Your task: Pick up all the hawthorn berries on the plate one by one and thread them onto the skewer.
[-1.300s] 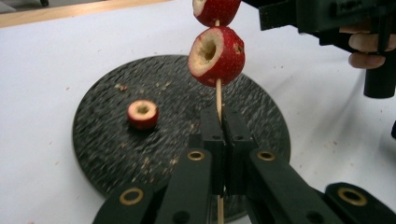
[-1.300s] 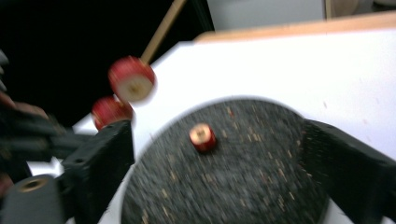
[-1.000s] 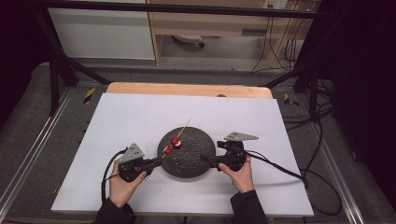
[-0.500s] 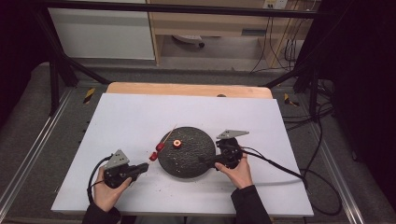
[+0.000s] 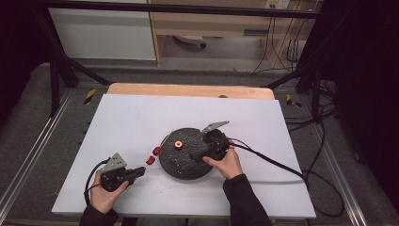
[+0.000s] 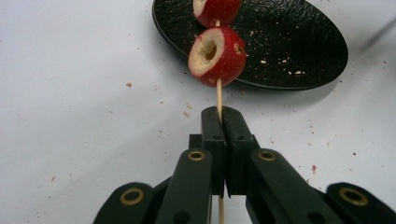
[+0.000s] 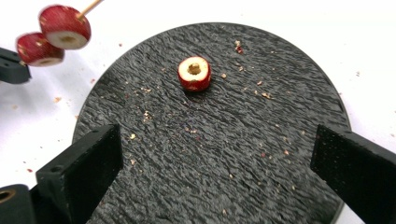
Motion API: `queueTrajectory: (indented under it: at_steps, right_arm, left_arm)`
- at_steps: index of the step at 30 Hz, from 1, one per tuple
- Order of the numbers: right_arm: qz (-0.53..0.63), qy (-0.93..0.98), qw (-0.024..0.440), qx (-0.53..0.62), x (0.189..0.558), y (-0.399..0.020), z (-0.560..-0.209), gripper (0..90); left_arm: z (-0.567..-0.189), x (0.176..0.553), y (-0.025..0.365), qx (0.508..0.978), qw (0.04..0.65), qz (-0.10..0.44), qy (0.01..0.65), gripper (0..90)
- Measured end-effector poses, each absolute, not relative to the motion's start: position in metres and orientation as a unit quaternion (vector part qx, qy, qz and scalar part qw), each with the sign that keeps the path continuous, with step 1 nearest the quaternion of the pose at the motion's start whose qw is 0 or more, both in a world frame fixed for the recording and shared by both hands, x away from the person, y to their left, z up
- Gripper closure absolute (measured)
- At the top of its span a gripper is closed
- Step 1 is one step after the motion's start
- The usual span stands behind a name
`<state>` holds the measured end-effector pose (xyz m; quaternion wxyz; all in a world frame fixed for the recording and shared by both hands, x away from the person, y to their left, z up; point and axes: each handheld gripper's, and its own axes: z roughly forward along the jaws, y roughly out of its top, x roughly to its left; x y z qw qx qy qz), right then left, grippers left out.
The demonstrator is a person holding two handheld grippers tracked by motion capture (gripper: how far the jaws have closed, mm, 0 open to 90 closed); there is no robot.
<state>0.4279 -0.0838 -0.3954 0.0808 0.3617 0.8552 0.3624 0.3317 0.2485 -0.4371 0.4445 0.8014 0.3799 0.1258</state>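
Already two cored red fruit pieces — hawthorn-like, though the kind cannot be told for sure — are threaded on the wooden skewer (image 6: 218,95), which is clamped in the fully closed left tongs (image 6: 222,116). In the high view the loaded skewer is held just off the left edge of the round black slate plate (image 5: 188,167), above the white worktop (image 5: 131,117). One more cored fruit piece (image 7: 194,73) is left lying on the plate, hole upward, apart from the skewer. The right tongs (image 7: 219,163) are held wide open over the plate with nothing between the jaws, the loose piece lying ahead of them. Judged from this, the threading is about two thirds done — the last piece has yet to be picked up and pushed onto the skewer tip. Crumbs are scattered over plate and worktop.
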Motion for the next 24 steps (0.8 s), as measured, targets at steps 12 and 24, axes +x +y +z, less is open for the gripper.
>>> queueTrajectory:
  at_steps: [12,24]
  right_arm:
    - [0.330,0.872,0.082,0.353,0.446,-0.052,-0.392,5.3]
    - [0.296,0.881,0.075,0.360,0.466,-0.028,-0.397,15.0]
  left_arm:
    - [-0.438,0.334,0.252,0.798,0.443,0.123,0.389,88.3]
    - [-0.438,0.335,0.254,0.796,0.443,0.123,0.393,88.3]
